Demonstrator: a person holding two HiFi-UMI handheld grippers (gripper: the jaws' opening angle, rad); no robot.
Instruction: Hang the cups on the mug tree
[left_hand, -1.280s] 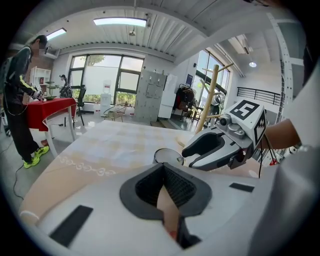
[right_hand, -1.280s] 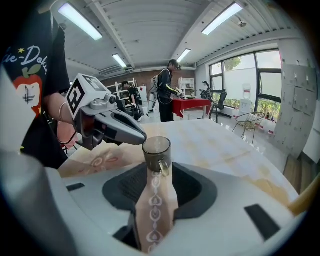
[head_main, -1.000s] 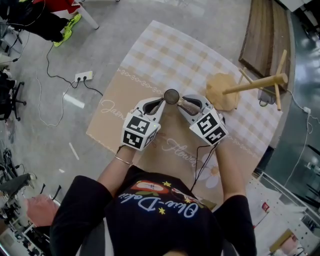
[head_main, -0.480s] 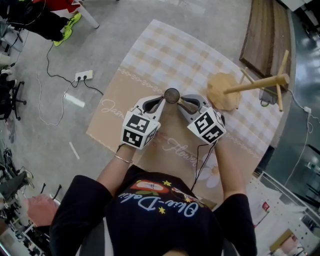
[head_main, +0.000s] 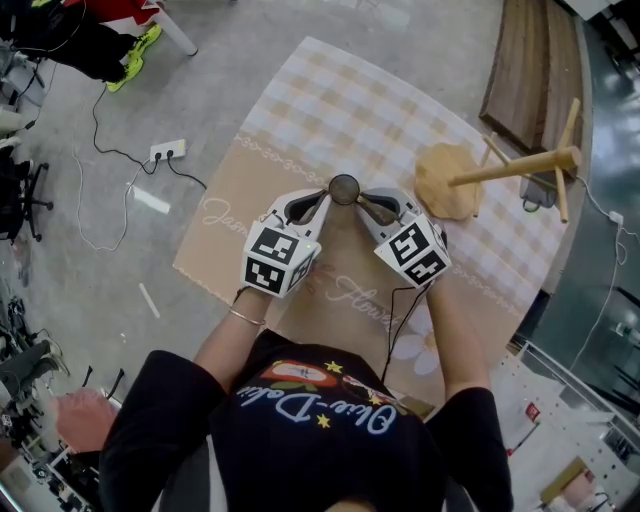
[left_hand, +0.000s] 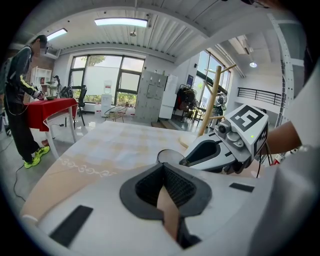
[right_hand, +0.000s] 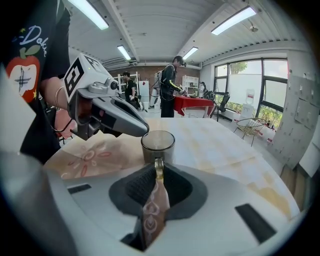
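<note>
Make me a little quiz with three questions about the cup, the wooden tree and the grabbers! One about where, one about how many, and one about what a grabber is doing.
1. On which side of the cup does the mug tree stand?
A. Left
B. Right
C. Right on top of it

2. How many cups hang on the mug tree?
A. None
B. Two
C. Three

3. What is between the jaws of the right gripper?
A. Nothing
B. A spoon
C. The cup's handle

Answers:
1 B: the head view shows the tree off to the cup's right.
2 A: every peg is bare.
3 C: the jaws have just been closing, and the right gripper view shows them pinching the handle.
</note>
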